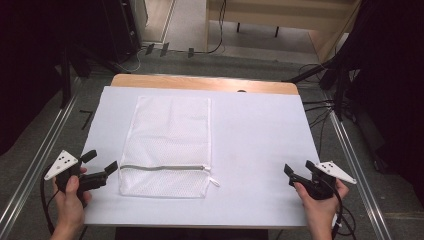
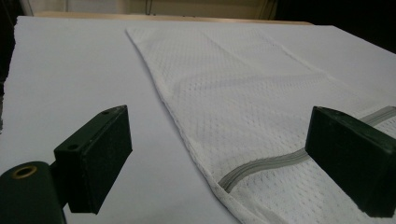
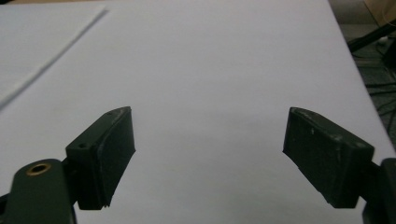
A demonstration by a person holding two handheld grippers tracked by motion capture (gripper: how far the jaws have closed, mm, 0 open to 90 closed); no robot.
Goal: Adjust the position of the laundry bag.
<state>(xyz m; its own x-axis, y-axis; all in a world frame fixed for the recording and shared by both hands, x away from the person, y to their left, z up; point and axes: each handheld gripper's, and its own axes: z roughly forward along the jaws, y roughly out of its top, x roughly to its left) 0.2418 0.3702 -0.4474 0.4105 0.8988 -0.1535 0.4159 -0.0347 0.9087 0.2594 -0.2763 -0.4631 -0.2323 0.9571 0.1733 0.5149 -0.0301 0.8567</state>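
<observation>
While jaws gape, left gripper nears mesh bag.

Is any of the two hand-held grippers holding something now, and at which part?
Nothing is held. The left hand-held gripper is open beside the mesh bag, near its zipper, not touching it. The right hand-held gripper is open over the bare table cover.

**Bag left of centre, my grippers at the near corners**

On the white-covered wooden table the white mesh zip bag lies flat, left of centre, zipper toward me. My left gripper sits just left of it; my right gripper is well apart, near the right edge.
</observation>
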